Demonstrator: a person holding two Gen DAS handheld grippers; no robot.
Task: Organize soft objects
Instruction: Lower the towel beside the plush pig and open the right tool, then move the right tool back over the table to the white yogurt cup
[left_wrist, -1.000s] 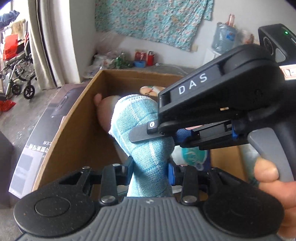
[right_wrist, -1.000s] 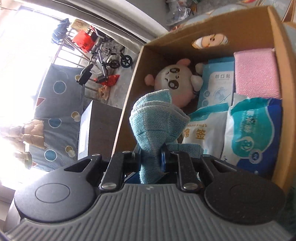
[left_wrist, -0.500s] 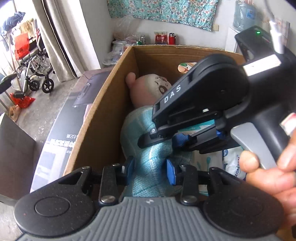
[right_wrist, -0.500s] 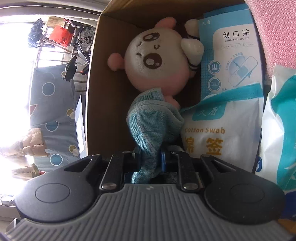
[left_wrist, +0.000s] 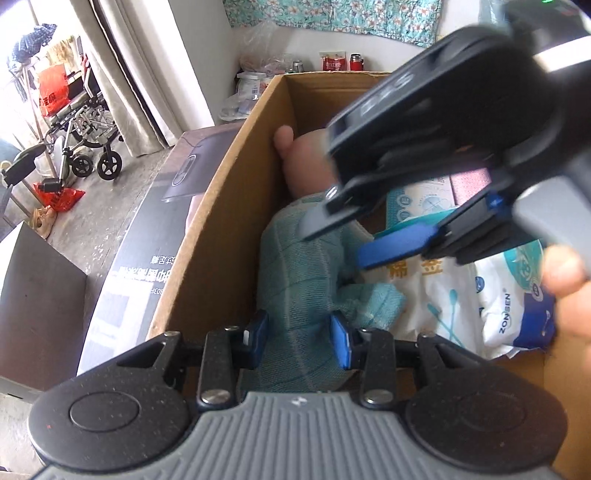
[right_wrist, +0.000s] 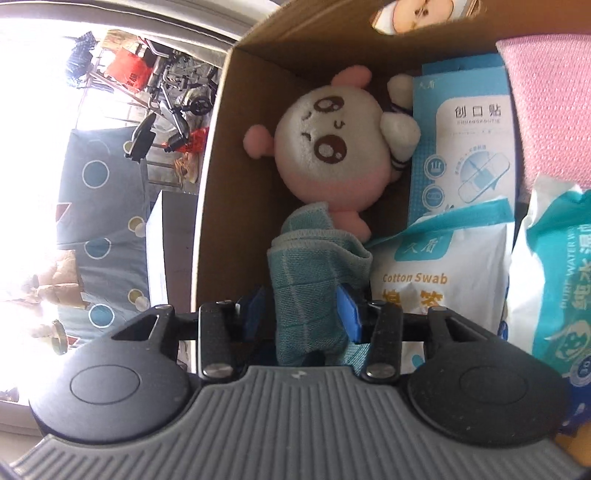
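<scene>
- Left gripper (left_wrist: 298, 339) has its blue pads pinching a teal cloth (left_wrist: 306, 280), which bunches up between the fingers and flops forward from there, down inside a cardboard box (left_wrist: 207, 221).
- Right gripper (right_wrist: 306, 314) is opening up right now. The same cloth (right_wrist: 314, 288) sits between its fingers; the right-side pad looks like it's against the fabric, the left-side one seems to have a sliver of gap, so it isn't really squeezing anymore.
- From the left camera you can see the right gripper (left_wrist: 332, 236) coming in from the upper right, blurry, with its tips spread over the cloth's far end. A hand (left_wrist: 565, 288) is on its trigger at the right edge.
- Just ahead of the right gripper's tips, past the cloth, is a pink and white plush (right_wrist: 332, 147) lying face up against the box's left wall, with the cloth's top edge touching its bottom.
- To the right of the cloth there's a cotton swab bag (right_wrist: 439, 273), basically touching it.
- Beyond that bag is a blue bandage box (right_wrist: 469, 140), and further right a wipes pack (right_wrist: 554, 295) with a pink cloth (right_wrist: 546, 110) behind it.
- Off to the left of the box, outside it, a wheelchair (left_wrist: 85, 136) is parked on the floor.
</scene>
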